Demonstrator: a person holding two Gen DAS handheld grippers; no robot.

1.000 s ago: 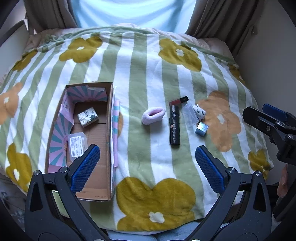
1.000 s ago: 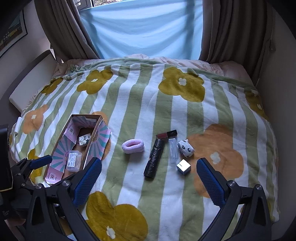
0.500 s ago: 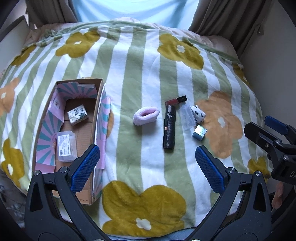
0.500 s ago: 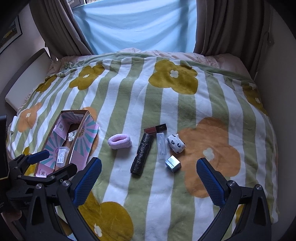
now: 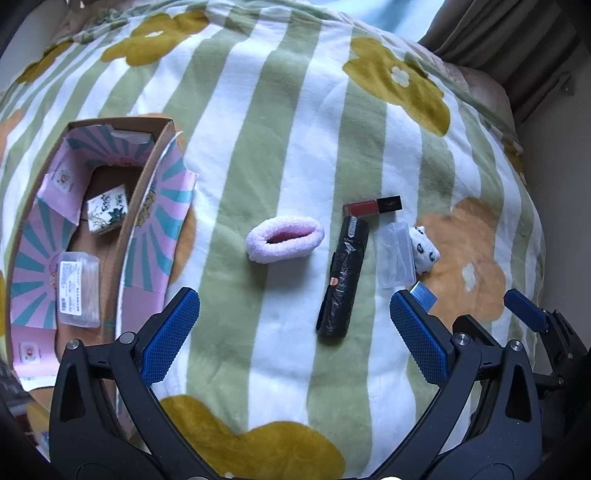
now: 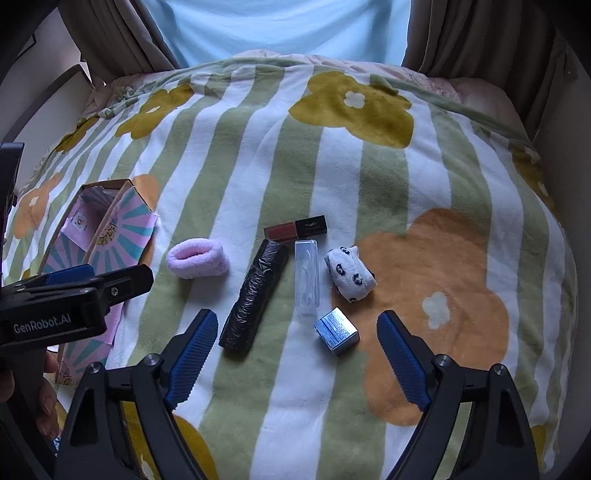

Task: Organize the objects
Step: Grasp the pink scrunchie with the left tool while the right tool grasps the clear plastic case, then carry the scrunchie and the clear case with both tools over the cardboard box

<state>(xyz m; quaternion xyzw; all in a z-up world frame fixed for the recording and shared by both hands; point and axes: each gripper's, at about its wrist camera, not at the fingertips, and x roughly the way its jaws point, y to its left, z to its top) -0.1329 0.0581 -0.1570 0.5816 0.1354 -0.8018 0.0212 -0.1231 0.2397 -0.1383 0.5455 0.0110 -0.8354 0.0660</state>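
Note:
On the striped flowered blanket lie a pink fluffy scrunchie (image 5: 284, 239) (image 6: 197, 257), a black wrapped roll (image 5: 343, 273) (image 6: 255, 295), a red lipstick (image 5: 371, 205) (image 6: 295, 228), a clear plastic case (image 5: 397, 254) (image 6: 306, 280), a white spotted sock (image 5: 424, 249) (image 6: 349, 273) and a silver cube box (image 6: 336, 330). An open cardboard box (image 5: 147, 192) (image 6: 110, 221) at the left holds a small patterned box (image 5: 107, 214) and a clear labelled case (image 5: 78, 288). My left gripper (image 5: 293, 332) is open and empty just short of the roll. My right gripper (image 6: 297, 354) is open and empty, near the cube.
The bed's blanket (image 5: 288, 110) runs to curtains (image 6: 480, 33) at the back and a wall at the right. The right gripper's fingers (image 5: 524, 310) show at the right edge of the left wrist view; the left gripper's body (image 6: 74, 295) shows at the left of the right wrist view.
Both grippers have moved forward and down towards the objects on the blanket, which now look larger. Both stay open. No object has moved.

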